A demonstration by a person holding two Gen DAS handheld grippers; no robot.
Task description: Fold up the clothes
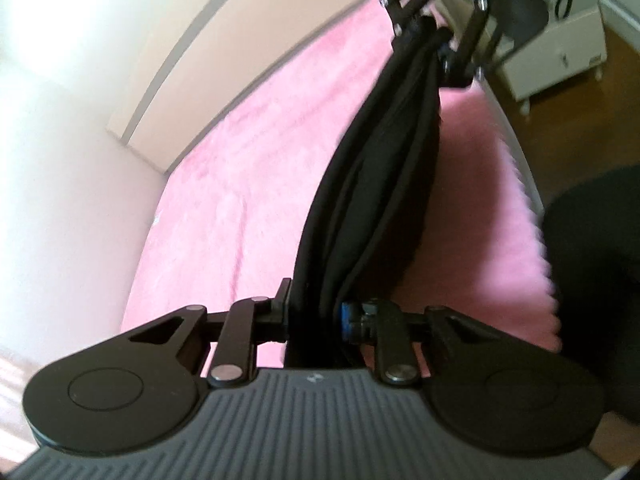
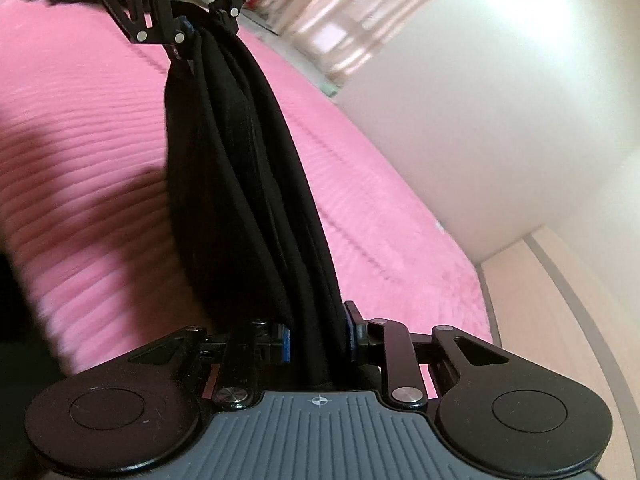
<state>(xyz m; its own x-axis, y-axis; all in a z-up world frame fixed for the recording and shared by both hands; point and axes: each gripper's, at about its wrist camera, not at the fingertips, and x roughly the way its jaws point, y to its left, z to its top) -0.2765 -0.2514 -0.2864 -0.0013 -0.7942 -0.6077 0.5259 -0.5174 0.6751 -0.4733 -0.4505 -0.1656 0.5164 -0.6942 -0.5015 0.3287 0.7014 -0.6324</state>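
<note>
garment: a black garment (image 1: 372, 184) was held bunched and stretched in the air over the pink bed (image 1: 248, 168) | fingers: left gripper (image 1: 316, 316) and right gripper (image 2: 318, 336) were both clamped on its opposite ends | step: judged as lifted mid-fold | next: lowering flat onto the bed, tension kept even.

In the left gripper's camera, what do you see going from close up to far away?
Left hand-held gripper pinching the black garment → the garment stretching away above the pink bed cover → right hand-held gripper clamped on its far end → white cabinet on the wooden floor.
</note>
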